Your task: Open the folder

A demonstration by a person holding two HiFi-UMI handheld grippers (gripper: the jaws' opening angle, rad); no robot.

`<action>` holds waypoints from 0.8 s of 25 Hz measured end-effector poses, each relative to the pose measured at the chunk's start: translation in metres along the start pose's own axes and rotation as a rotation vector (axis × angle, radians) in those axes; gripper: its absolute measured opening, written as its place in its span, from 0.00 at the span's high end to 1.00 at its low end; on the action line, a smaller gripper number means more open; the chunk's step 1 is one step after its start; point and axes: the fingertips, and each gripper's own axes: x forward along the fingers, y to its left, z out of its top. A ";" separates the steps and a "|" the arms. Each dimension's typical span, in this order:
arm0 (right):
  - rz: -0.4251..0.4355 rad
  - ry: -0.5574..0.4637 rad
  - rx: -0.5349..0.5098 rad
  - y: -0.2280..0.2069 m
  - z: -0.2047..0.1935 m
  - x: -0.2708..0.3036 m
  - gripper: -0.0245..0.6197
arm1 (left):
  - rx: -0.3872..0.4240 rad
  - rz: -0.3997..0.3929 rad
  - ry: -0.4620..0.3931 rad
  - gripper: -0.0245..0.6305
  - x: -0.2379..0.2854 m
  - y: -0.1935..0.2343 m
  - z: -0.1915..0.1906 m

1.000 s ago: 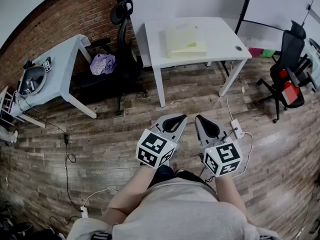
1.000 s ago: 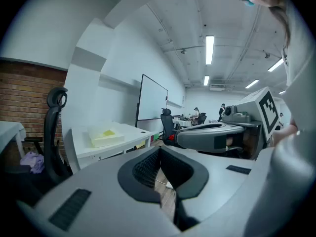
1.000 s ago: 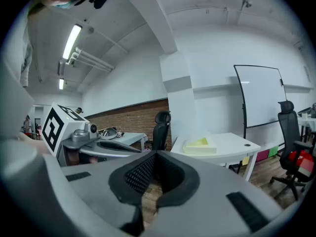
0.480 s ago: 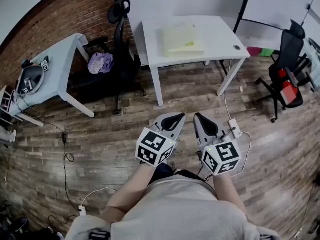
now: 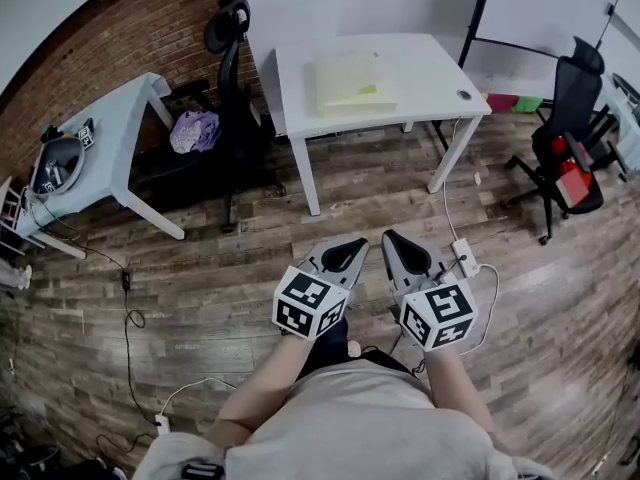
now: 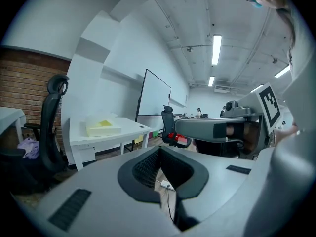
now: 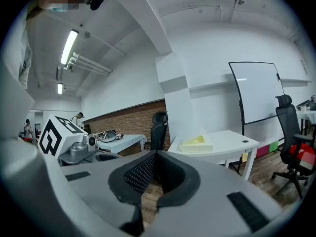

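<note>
Top centre of head view, pale yellow flat folder (image 5: 355,80) lies on white rectangular bench (image 5: 440,73), well apart from both tools. Left tool (image 5: 347,251) and right tool (image 5: 403,250) sit low centre, jaws together, holding nothing. Likely approach step: close in first, then part the jaws at the cover's free edge.

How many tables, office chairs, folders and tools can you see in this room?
white tables: 2
black office chairs: 2
yellow folder: 1
tools, the left tool and the right tool: 2
Total: 7
</note>
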 end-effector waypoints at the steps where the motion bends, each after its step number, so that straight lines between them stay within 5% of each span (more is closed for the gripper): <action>1: -0.002 0.002 0.005 -0.002 -0.002 0.000 0.93 | 0.001 0.000 0.000 0.93 0.002 0.000 0.000; 20: -0.046 0.015 0.049 -0.089 0.008 0.112 0.93 | 0.005 -0.033 -0.013 0.93 0.101 0.107 0.043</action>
